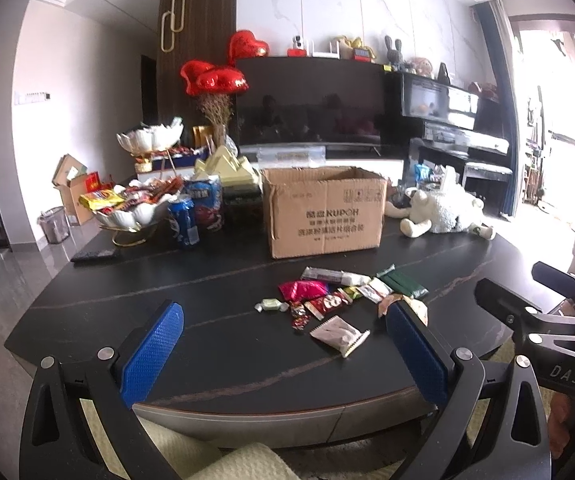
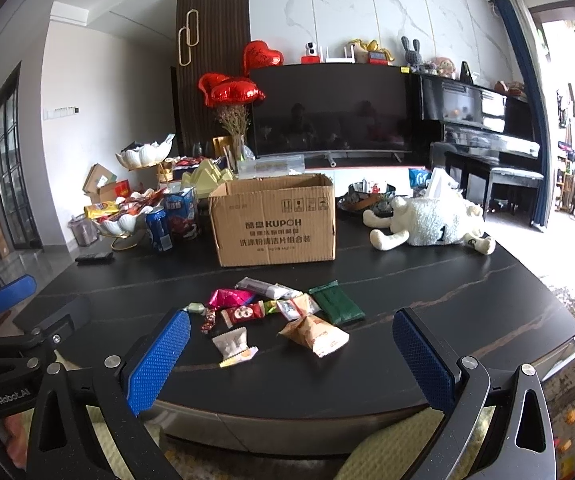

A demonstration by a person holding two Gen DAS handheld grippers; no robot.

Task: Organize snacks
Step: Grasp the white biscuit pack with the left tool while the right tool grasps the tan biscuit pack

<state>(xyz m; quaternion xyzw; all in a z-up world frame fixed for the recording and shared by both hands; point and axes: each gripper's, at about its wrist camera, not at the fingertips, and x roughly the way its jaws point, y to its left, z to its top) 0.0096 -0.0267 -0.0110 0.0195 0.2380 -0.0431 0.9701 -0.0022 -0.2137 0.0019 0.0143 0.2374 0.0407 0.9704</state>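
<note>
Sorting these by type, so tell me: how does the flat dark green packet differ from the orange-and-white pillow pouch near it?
The flat dark green packet lies flat and thin; the orange-and-white pillow pouch is puffed up. The green packet is one dark colour, the pouch pale orange with print. The green packet sits farther from the claws, nearer the brown cardboard box. Both rest loose on the dark table, ungripped.

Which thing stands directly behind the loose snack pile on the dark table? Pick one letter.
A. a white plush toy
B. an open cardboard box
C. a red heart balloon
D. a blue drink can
B: the open cardboard box stands just past the loose snack pile on the dark table.
</note>
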